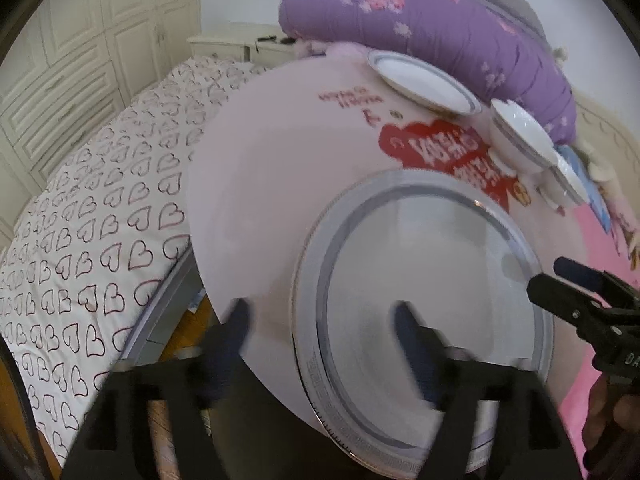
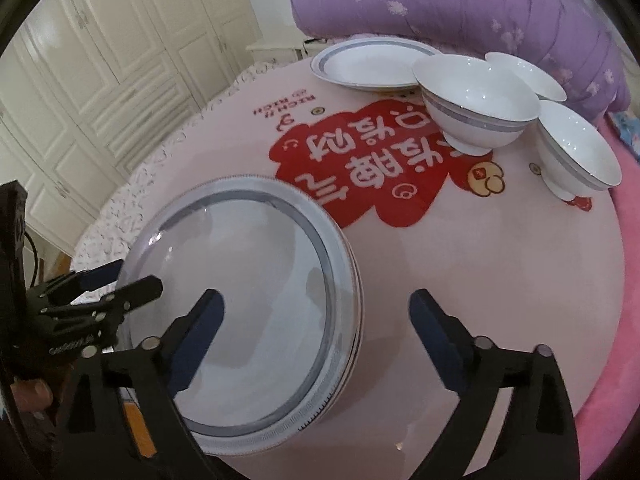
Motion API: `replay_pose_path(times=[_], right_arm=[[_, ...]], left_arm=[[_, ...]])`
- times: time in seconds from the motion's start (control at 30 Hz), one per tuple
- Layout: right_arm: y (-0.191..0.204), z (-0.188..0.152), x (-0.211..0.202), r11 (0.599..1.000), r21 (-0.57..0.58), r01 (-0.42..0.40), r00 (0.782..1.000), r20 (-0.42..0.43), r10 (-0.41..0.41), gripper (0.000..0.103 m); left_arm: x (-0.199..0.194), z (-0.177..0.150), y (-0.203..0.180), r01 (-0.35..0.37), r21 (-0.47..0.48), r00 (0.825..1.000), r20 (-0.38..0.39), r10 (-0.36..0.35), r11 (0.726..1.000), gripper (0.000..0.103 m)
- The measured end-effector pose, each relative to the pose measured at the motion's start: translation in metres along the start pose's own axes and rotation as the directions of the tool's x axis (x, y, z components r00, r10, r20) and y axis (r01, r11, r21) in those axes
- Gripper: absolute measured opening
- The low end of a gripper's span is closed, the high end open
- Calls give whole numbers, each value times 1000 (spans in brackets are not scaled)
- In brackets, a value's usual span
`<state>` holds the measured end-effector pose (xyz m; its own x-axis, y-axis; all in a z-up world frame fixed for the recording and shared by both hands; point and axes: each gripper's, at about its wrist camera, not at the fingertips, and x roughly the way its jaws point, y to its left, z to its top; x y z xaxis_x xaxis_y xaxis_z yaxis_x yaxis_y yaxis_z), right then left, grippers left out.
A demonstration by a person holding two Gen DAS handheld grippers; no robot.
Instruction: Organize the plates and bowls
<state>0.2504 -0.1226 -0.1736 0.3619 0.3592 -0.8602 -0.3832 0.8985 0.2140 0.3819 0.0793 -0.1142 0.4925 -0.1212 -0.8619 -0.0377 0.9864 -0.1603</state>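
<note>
Right wrist view: the plate stack [image 2: 248,304] lies just left of the wide-open right gripper [image 2: 316,316]; left gripper [image 2: 120,280], seemingly narrow, touches its near-left rim.

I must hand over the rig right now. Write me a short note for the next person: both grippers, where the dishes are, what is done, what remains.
Left gripper: open, at the near stack's rim, holding nothing.
Right gripper: open, above the same stack, empty.
Near plate stack: at the near edge of the pink table mat; at least two plates, judging by the rims.
Far plate: alone at the far side.
Three bowls: standing separately, not nested.
Done: near plates stacked.
Left: probably add the far plate and nest the bowls.
</note>
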Motion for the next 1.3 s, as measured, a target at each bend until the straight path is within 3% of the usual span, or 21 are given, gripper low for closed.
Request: replay_pose_path(times=[0.17,0.47,0.73,1.1,1.3], right_arm=[[-7,8,-3,999,31,-20,999,31,19,103],[-19,22,-13,995,77,-63,996,75,57,103],[-36,51,-28,994,82,-69,991,121,58,103],[-66,129,-56,996,62,-56,972,230,40,103],[-84,176,-55,996,72,-58,966,257,38,103]], left_arm=[[-14,9,-4,-15,-2,998,58,15,1000,98],[-48,26,-11,14,-8,987,160,-13,1000,102],[-61,54,-15,36,0,979,201,-35,999,102],[-52,131,-15,68,-38,970,237,-57,997,102],[-29,172,-17,73,-65,968,245,-55,995,102]])
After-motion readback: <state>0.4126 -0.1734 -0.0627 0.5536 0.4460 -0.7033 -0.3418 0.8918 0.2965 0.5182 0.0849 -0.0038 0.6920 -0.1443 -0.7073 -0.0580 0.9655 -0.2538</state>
